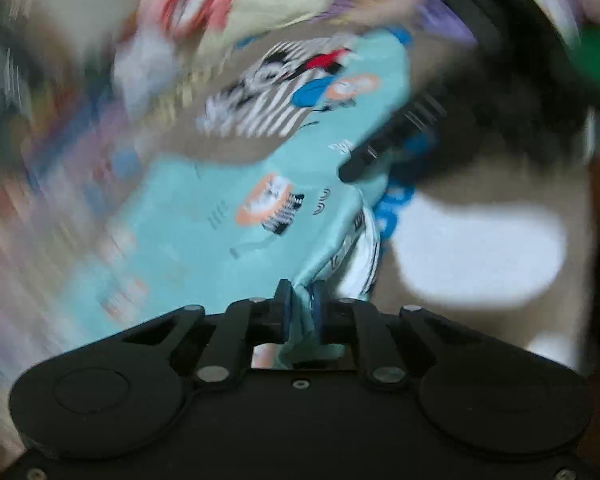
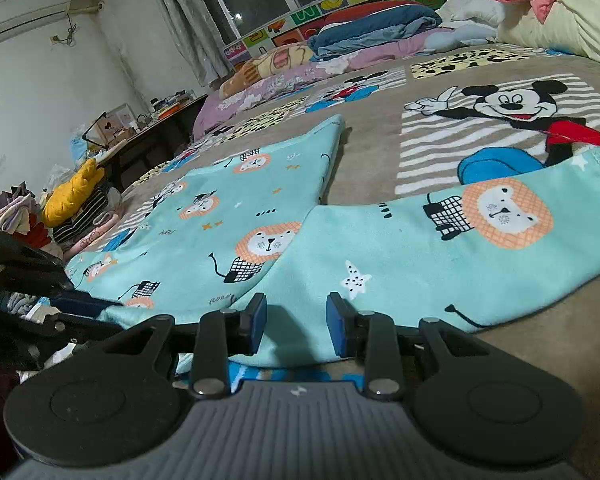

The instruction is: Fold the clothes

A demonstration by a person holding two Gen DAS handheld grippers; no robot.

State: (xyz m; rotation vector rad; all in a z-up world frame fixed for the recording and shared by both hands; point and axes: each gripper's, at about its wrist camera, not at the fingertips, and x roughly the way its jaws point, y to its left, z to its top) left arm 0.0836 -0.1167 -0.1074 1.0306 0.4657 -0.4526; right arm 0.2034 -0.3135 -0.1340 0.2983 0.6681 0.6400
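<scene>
Turquoise lion-print pants (image 2: 284,216) lie spread on a cartoon-mouse blanket (image 2: 380,152), held at the near edge by one gripper.

Motion blur smears the left wrist view, so only the middle reads: the left gripper (image 1: 300,300) has its jaws pinched on a bunched fold of the pants near the blanket's near edge. In the right wrist view the right gripper (image 2: 296,320) hangs with jaws apart just over the waistband end, fabric between the pads but not clamped. One leg runs toward the far left, the other toward the right edge, cut off by the frame. Bare blanket lies between the legs and beyond them, up to the heaped bedding (image 2: 380,28) at the far edge.
</scene>
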